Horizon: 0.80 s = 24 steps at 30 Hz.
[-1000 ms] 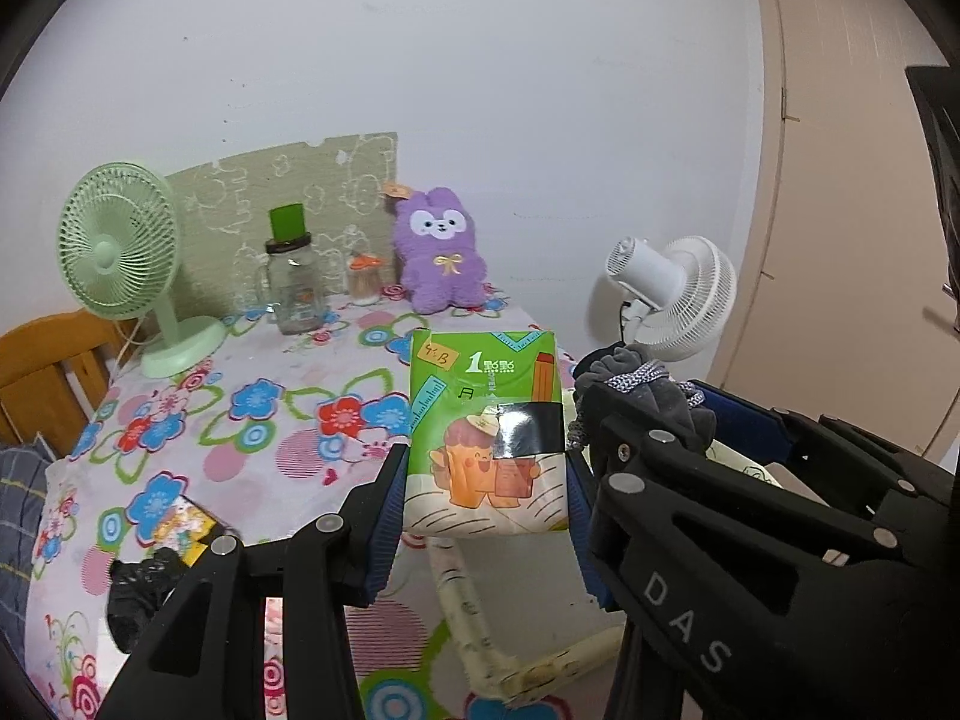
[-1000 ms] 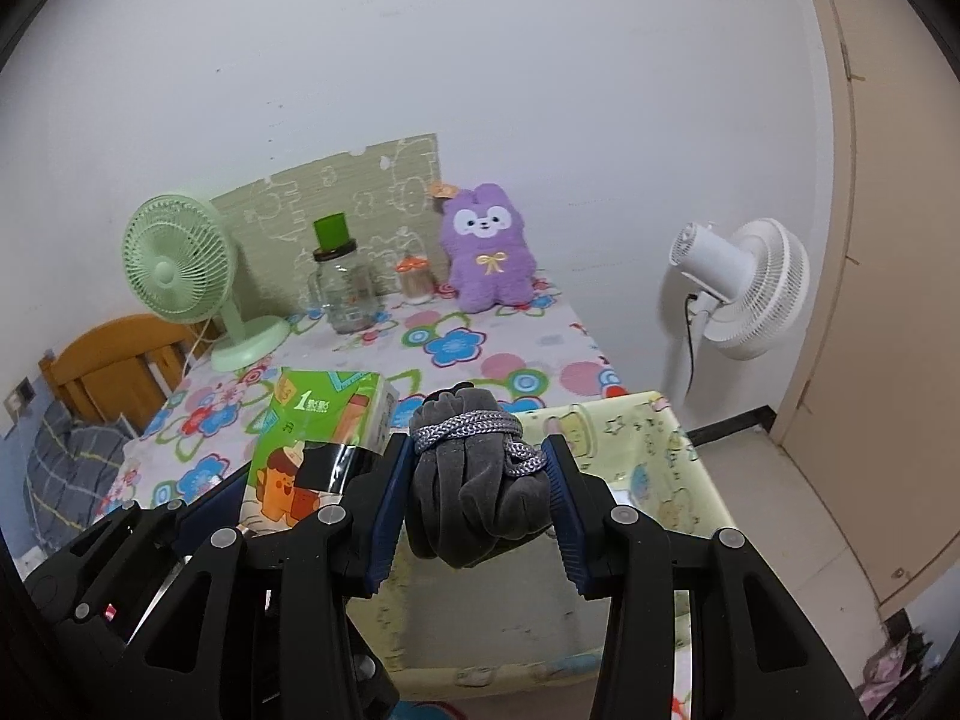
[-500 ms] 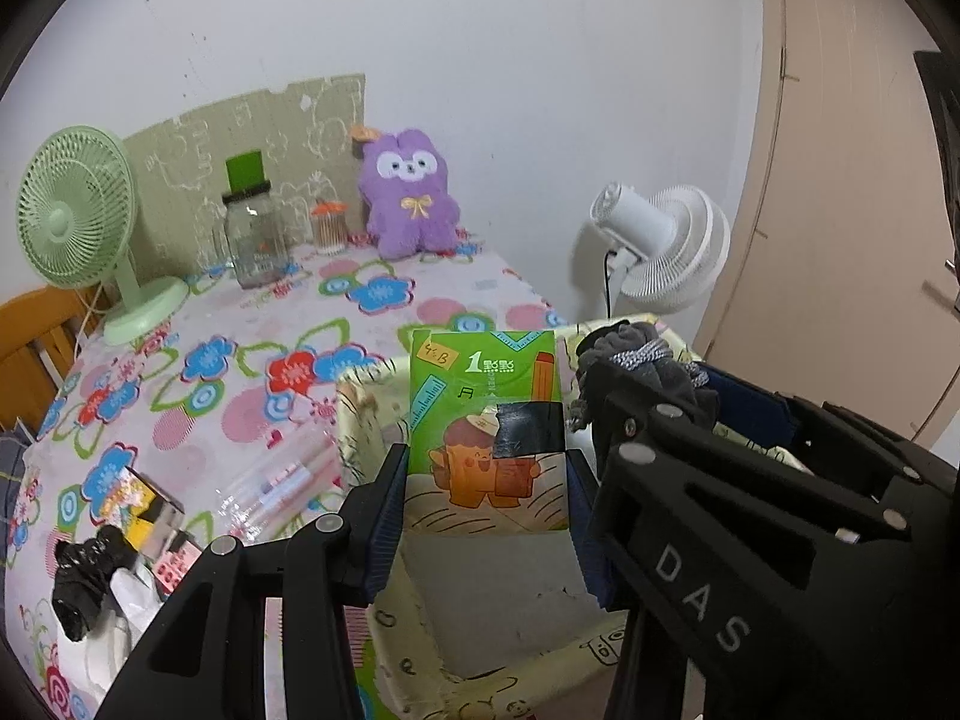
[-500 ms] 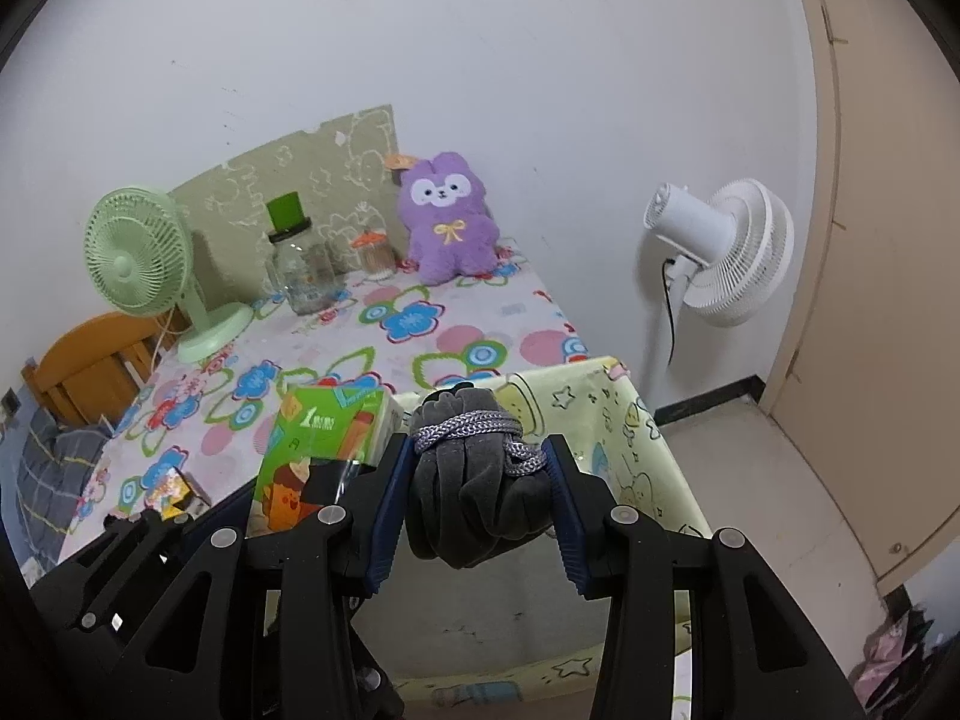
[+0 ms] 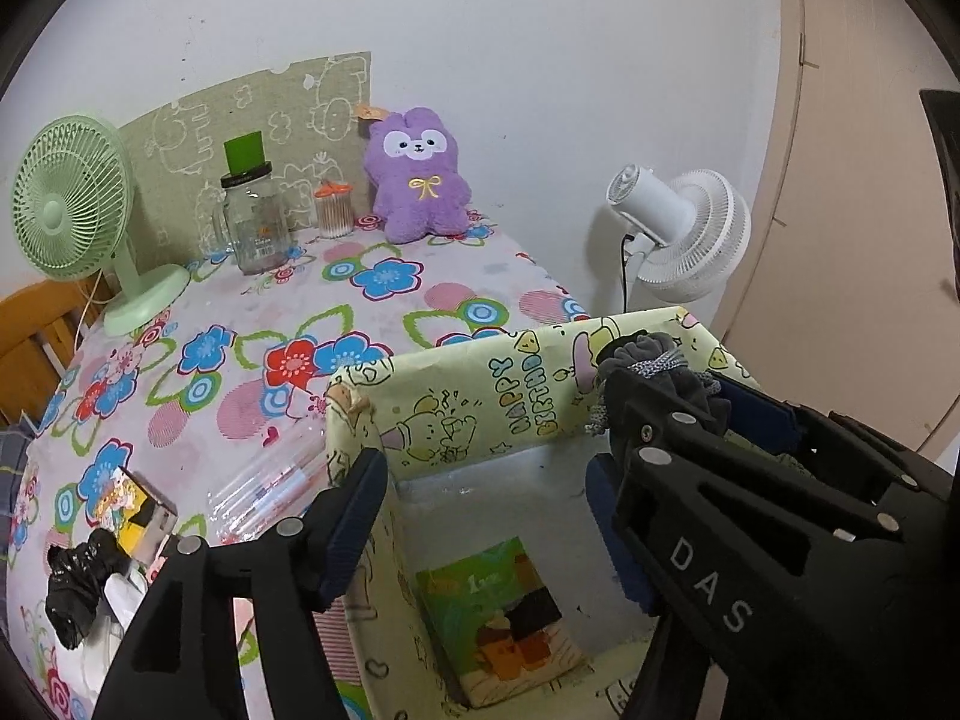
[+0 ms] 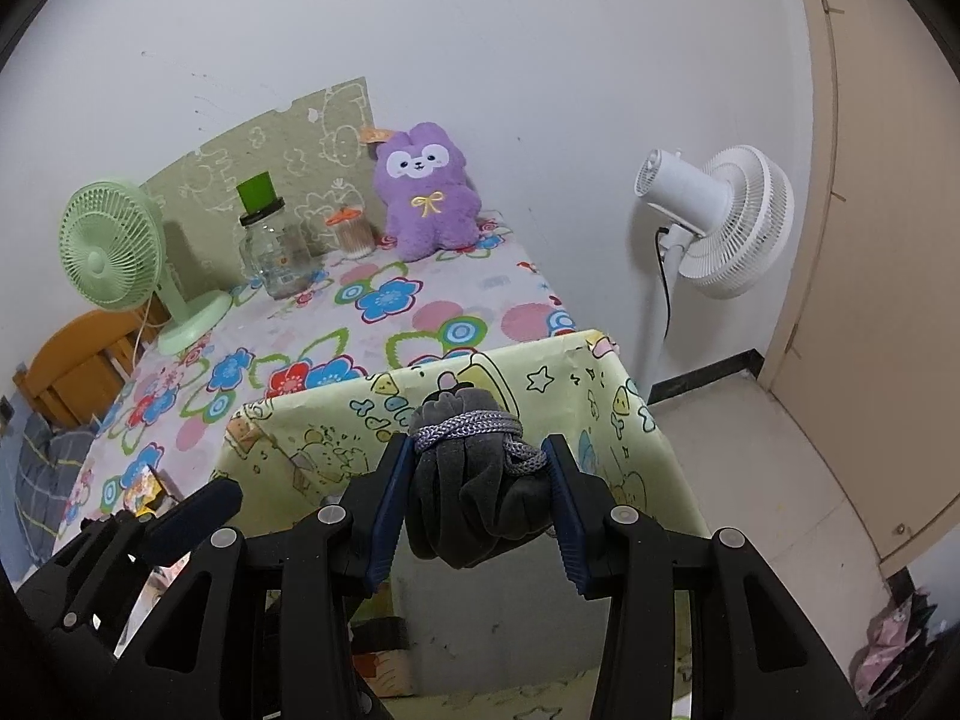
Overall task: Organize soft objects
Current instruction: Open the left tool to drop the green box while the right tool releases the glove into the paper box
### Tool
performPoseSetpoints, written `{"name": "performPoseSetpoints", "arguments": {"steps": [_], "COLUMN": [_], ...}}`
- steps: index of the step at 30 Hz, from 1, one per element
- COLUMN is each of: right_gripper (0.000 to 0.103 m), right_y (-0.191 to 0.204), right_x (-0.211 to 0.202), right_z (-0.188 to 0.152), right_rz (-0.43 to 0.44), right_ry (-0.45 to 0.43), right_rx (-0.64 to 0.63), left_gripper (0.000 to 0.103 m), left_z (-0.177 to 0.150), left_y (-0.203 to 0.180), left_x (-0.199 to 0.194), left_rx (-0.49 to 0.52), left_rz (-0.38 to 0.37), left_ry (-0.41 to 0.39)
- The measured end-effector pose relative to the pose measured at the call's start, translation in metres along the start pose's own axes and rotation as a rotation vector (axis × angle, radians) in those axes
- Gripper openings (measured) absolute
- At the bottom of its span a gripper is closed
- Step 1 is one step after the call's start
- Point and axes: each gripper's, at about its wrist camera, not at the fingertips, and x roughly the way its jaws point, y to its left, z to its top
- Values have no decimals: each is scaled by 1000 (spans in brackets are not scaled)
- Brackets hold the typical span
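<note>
My left gripper point(image 5: 483, 480) hangs over a yellow-green cartoon-print box point(image 5: 480, 408), and its jaws are opening with nothing between them. A green tissue pack point(image 5: 504, 618) lies on the box floor below them. My right gripper point(image 6: 478, 450) is shut on a grey cloth bundle point(image 6: 474, 492) tied with a grey cord, held above the box point(image 6: 576, 384) near its right side. The bundle point(image 5: 654, 360) also shows in the left wrist view, behind the left gripper's right finger. A purple plush toy point(image 5: 417, 177) sits upright against the wall at the back of the table.
On the flowered tablecloth point(image 5: 372, 312) stand a green desk fan point(image 5: 72, 204), a glass jar point(image 5: 252, 222) and a small swab pot point(image 5: 333, 210). A clear pen pack point(image 5: 270, 480), a small printed carton point(image 5: 132, 510) and a black bag point(image 5: 78, 588) lie left of the box. A white floor fan point(image 6: 714, 222) stands right.
The left jaws have spread and let go of the tissue pack, which dropped to the box floor. Both grippers moved forward and down over the box. The right grip is unchanged.
</note>
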Motion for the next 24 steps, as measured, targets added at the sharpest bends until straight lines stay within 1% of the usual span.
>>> {"name": "performPoseSetpoints", "arguments": {"steps": [7, 11, 12, 13, 16, 22, 23, 24], "right_gripper": [47, 50, 54, 60, 70, 79, 80, 83], "right_y": [0, 2, 2, 3, 4, 9, 10, 11], "right_x": [9, 9, 10, 9, 3, -9, -11, -14], "right_z": [6, 7, 7, 7, 6, 4, 3, 2], "right_rz": [28, 32, 31, 33, 36, 28, 26, 24], "right_ry": [5, 4, 5, 5, -12, -29, -32, -38], "right_rx": [-6, -13, -15, -18, -16, -19, -18, -18], "left_gripper": [73, 76, 77, 77, 80, 82, 83, 86], "left_z": [4, 4, 4, 4, 2, 0, -1, -2], "left_y": [0, 0, -1, -1, -2, 0, 1, 1], "left_x": [4, 4, 4, 3, 0, -12, -15, -18], "left_rx": [4, 6, 7, 7, 9, 11, 12, 12], "left_rz": [8, 0, -2, -5, -15, -16, -14, -1], "left_ry": [21, 24, 24, 24, 21, -1, -6, -11]}}
